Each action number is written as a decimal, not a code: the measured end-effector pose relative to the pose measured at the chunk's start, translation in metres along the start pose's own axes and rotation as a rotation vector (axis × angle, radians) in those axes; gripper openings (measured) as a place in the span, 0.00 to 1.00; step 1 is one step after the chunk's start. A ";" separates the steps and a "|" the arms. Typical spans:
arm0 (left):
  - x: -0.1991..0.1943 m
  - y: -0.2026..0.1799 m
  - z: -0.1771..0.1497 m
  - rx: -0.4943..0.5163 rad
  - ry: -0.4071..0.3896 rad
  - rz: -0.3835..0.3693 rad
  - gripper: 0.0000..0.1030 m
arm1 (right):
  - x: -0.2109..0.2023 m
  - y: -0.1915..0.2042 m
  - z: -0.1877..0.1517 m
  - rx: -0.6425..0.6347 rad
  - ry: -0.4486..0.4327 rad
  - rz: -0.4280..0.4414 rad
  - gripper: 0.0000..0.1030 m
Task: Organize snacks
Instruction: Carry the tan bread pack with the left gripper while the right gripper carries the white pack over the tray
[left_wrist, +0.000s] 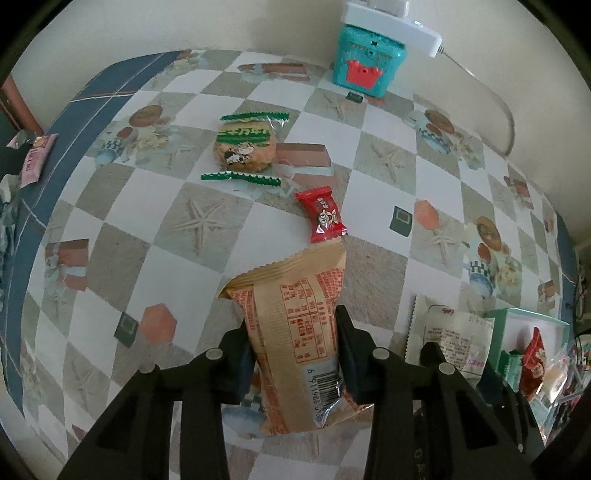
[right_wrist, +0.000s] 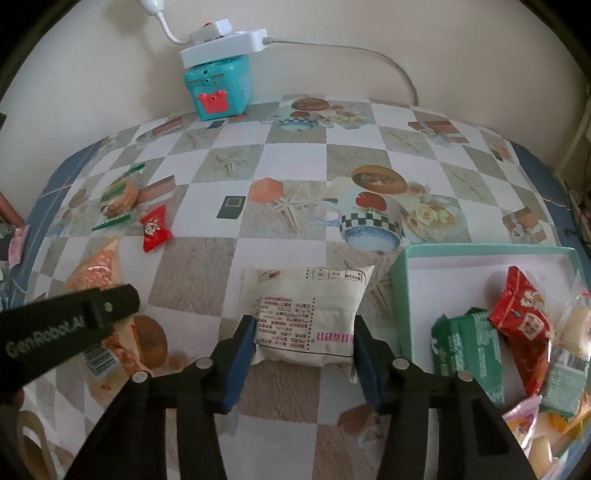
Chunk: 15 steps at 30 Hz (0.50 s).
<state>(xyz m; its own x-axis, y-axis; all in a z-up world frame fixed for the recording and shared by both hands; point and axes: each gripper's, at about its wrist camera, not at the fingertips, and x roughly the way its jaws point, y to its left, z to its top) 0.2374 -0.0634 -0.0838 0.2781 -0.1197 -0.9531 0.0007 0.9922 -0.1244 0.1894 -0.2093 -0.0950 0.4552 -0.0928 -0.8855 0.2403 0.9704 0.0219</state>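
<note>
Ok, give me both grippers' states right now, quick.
Left gripper: closed on the tan snack packet.
Right gripper: closed on the white snack packet, which rests on the table.

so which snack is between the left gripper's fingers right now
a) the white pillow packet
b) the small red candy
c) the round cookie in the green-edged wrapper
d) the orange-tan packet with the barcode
d: in the left wrist view the left gripper has its fingers pressed on both sides of the orange-tan packet, while the red candy and the round cookie lie farther off on the table.
</note>
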 end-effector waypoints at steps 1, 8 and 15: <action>-0.003 0.000 -0.003 -0.002 -0.002 -0.001 0.39 | -0.004 0.000 0.000 0.000 -0.003 0.002 0.52; -0.025 -0.003 -0.014 0.000 -0.028 -0.004 0.39 | -0.043 -0.006 -0.007 0.003 -0.031 0.006 0.51; -0.046 0.001 -0.024 -0.008 -0.056 -0.001 0.39 | -0.080 -0.021 -0.021 0.025 -0.060 0.008 0.51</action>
<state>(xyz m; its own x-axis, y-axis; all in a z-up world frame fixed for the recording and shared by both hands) 0.2017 -0.0577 -0.0466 0.3312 -0.1184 -0.9361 -0.0062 0.9918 -0.1276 0.1305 -0.2173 -0.0344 0.5079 -0.0988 -0.8557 0.2577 0.9653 0.0415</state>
